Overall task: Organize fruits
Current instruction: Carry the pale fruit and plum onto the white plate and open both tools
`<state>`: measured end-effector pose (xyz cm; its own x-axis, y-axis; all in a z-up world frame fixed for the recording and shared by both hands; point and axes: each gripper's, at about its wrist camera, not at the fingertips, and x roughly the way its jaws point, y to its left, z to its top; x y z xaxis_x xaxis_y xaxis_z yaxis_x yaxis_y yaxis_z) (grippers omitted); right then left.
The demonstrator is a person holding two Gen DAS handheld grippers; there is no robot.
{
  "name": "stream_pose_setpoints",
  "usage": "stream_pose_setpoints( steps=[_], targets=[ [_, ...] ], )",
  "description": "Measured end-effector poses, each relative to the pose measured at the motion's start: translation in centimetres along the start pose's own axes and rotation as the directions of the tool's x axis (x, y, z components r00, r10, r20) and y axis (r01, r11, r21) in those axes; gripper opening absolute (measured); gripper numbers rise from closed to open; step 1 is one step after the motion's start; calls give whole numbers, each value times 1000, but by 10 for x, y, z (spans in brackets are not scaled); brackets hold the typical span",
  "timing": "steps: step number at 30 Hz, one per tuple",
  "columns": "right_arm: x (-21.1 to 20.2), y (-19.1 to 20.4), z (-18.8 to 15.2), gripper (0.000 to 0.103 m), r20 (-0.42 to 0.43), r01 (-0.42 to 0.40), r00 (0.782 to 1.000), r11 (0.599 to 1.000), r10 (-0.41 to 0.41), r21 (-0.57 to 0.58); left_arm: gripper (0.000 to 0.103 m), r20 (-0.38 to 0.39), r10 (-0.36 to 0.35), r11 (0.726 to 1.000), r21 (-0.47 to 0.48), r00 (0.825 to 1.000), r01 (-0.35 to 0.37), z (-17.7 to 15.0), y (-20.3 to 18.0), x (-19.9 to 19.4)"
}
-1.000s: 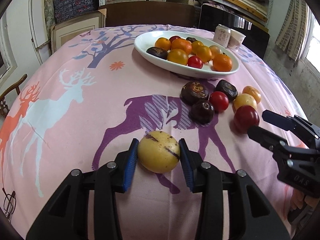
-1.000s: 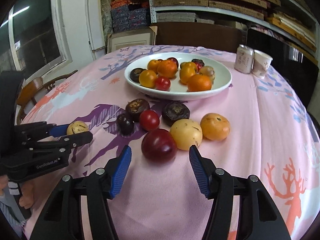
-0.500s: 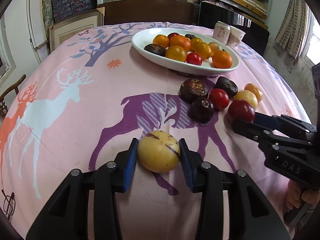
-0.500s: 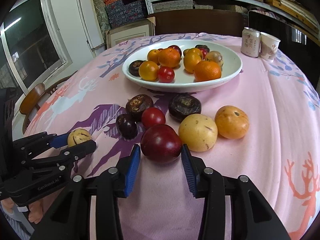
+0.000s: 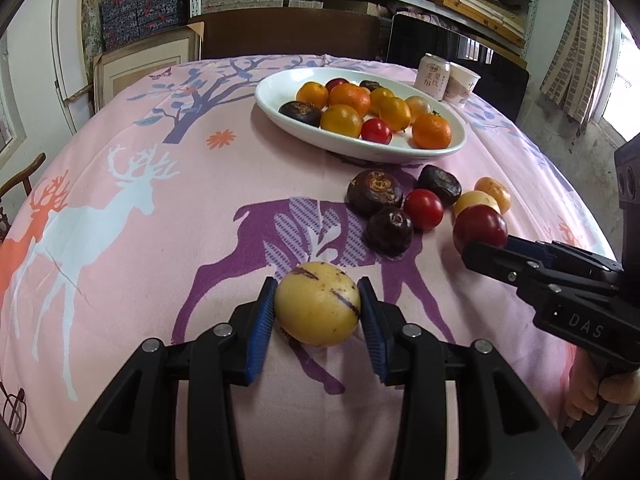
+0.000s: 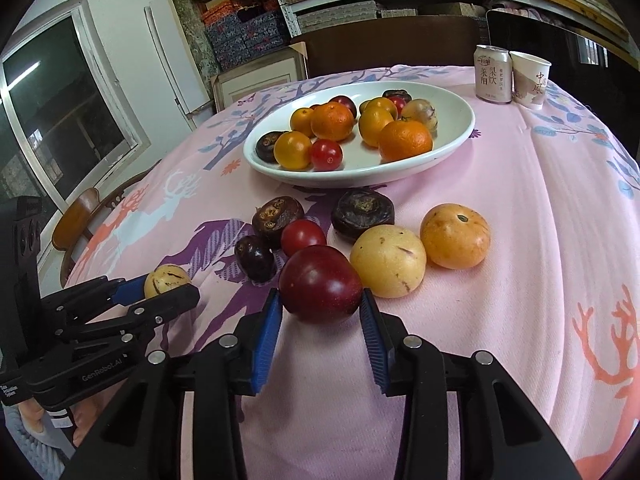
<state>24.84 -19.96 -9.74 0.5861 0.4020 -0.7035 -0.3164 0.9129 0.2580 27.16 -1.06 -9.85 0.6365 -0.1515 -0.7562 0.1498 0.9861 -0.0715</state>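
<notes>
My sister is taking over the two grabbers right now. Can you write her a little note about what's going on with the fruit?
Left gripper: shut on the pale yellow round fruit with dark streaks, low over the pink deer-print tablecloth.
Right gripper: jaws closing around the dark red round plum; pads look to be touching it.
Done: many oranges and small fruits lie in the white oval dish.
Left: both gripped fruits, plus three dark brown fruits, a small red tomato, a yellow fruit and an orange-yellow one on the cloth, probably go into the dish.
</notes>
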Motion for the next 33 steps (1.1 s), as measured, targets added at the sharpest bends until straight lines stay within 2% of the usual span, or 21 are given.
stream_pose_setpoints(
  steps=[6,11,15,19,23,27,33],
  targets=[
    [-10,2,0,40,44,-5,999,1000,6,-12,40,67,67,997,25,995,-69,17,-6,-7],
    [-24,-5,8,40,98,16,995,1000,-16,0,40,126,78,995,49,989,-85,57,-18,-9],
    [-33,-19,38,40,125,40,991,999,-44,35,40,156,61,996,52,986,-69,96,-28,-2],
    [-30,-37,78,40,154,70,985,995,-81,74,40,163,47,998,39,986,-54,129,-35,16],
    [-14,-48,106,40,176,66,981,991,-86,116,40,155,62,997,33,986,-68,151,-38,43],
    [6,-52,115,40,179,53,981,988,-79,145,40,142,55,998,24,988,-59,161,-34,62],
    [31,-50,115,40,129,104,985,989,-117,103,40,111,66,996,52,992,-72,161,-34,84]
  ],
)
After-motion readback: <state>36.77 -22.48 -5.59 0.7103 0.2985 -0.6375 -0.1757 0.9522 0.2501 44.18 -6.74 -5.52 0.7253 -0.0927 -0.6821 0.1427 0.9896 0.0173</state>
